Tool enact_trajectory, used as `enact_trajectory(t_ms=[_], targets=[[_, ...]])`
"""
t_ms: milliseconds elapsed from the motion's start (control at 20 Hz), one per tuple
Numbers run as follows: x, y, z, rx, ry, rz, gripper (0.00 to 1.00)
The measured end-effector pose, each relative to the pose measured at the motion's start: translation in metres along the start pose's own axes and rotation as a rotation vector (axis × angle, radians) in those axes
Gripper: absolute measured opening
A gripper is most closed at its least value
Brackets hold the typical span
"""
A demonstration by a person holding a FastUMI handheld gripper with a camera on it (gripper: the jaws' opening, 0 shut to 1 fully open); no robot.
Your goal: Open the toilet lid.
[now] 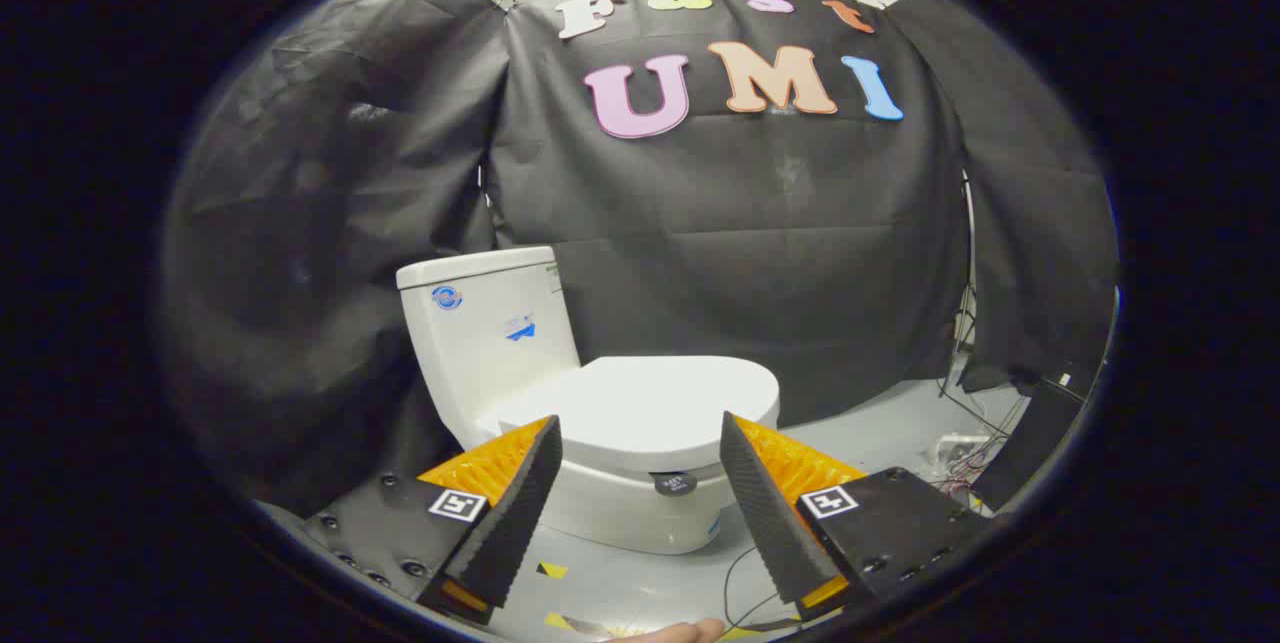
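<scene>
Gripper: the gripper is held up in front of the toilet with its two fingers spread wide apart. Nothing is between them and they touch nothing.
Fingers: one finger is on the left and the other is on the right. Both point toward the toilet.
Toilet: a white toilet stands on the floor, just past the fingers. It is turned a bit, so its front points to the right.
Lid: the toilet lid is down and flat, covering the bowl. Its front edge sits in the gap between the two fingertips, a little way beyond them.
Tank: the toilet tank stands tall behind the lid, close to the black cloth wall. It has small stickers on its side.
Sticker: a small dark round tag is stuck on the front of the bowl, under the lid's edge.
Floor: the floor is light grey. Some thin wires lie in a pile to the right of the toilet, near the wall.
Tape: little yellow and black marks are on the floor in front of the toilet, below the fingers.
Hand: a bit of a person's finger peeks in near the bottom, under the gripper.
</scene>
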State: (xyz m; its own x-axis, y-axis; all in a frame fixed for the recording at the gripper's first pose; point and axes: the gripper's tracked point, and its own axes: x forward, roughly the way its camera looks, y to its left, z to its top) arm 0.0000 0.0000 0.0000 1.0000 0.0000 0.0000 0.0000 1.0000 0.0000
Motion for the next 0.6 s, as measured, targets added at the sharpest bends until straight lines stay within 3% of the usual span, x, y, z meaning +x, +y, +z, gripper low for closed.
enact_trajectory(t_ms=[600], targets=[[0.004, -0.004, -0.013, -0.001, 0.006, -0.017, 0.98]])
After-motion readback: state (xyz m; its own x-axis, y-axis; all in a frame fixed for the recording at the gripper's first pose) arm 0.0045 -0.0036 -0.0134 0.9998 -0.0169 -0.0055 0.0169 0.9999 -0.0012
